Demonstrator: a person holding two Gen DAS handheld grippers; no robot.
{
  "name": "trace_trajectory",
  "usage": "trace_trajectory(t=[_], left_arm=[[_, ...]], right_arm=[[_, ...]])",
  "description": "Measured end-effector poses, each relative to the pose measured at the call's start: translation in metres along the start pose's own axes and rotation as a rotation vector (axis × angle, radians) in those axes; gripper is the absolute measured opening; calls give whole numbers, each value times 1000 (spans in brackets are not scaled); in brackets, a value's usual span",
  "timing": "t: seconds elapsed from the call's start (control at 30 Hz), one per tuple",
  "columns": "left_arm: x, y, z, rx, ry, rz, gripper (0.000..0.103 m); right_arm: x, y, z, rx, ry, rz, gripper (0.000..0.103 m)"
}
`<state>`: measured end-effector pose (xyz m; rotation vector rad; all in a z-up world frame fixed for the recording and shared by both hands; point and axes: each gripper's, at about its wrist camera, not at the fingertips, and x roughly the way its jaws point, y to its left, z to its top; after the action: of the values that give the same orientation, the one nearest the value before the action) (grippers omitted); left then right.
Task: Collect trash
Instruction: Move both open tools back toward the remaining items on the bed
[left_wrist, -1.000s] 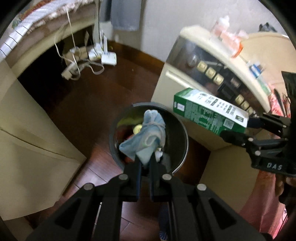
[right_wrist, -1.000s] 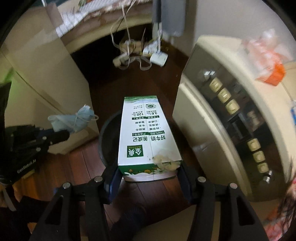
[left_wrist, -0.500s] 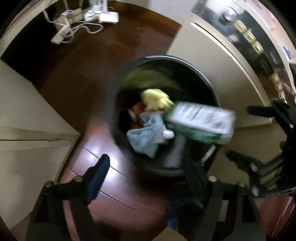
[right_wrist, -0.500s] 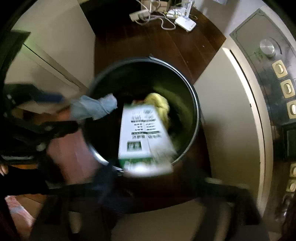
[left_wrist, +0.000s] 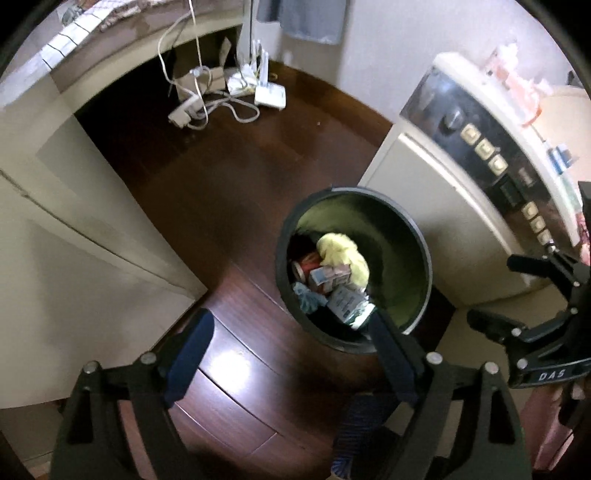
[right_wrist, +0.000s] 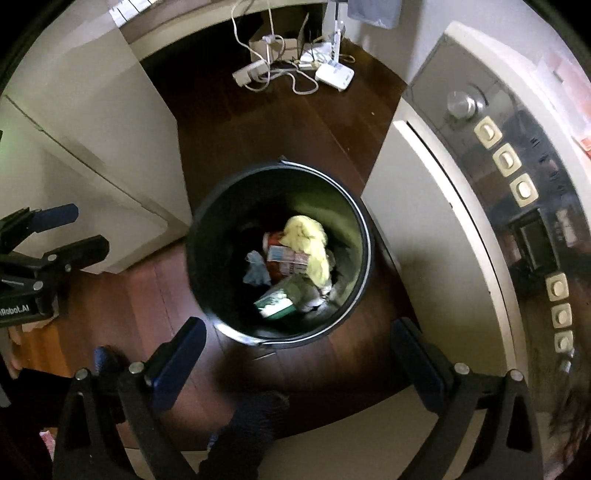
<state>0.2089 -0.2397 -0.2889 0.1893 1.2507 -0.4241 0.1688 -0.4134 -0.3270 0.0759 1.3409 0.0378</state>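
Cabinet (left_wrist: 74, 280): pale doors fill the left of my left wrist view, standing on the dark wood floor (left_wrist: 229, 192).
Cables: a tangle of white leads and a power strip (left_wrist: 183, 112) lies on the floor at upper centre, with a white box (left_wrist: 270, 98) just beside it.
Left claw (left_wrist: 291, 354): mine, spread wide and holding nothing, at the bottom of the left view; its right finger overlaps the bin's near rim.
Trash bin (left_wrist: 426, 254): black, round, right of centre, standing on the floor beside the appliance.
Trash: inside the bin lie a blue mask (right_wrist: 255, 272), a green-and-white milk carton (right_wrist: 275, 303), a smaller carton (right_wrist: 288, 258) and a yellow crumpled wad (right_wrist: 308, 243), all piled together.
Right claw (right_wrist: 295, 354): mine, fingers wide apart and empty, above the bin's near edge in the right view.
Appliance (right_wrist: 436, 236): white front with a dark button panel, far right.
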Motion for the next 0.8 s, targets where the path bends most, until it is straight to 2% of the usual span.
trace_trajectory(t=[0.23,0.3,0.33,0.5,0.6,0.8], left_arm=[[-49,1,-2,-5,-92,5,89],[-59,0,-4,-8,-107,7,98],[-63,0,-5,-14,-115,5,99],[-85,-1,-10,-18,-150,3,99],[-107,1,-13,-22,-201,20,103],[-152,15,-19,-42,-296,45,103]], right_arm=[[-55,13,0,25,-74,15,102],[-71,16,0,27,-100,9,102],[-79,17,1,29,-114,3,103],[-113,24,2,30,-160,-18,103],[-135,29,1,26,-194,-23,103],[-183,48,3,5,-283,-26,103]])
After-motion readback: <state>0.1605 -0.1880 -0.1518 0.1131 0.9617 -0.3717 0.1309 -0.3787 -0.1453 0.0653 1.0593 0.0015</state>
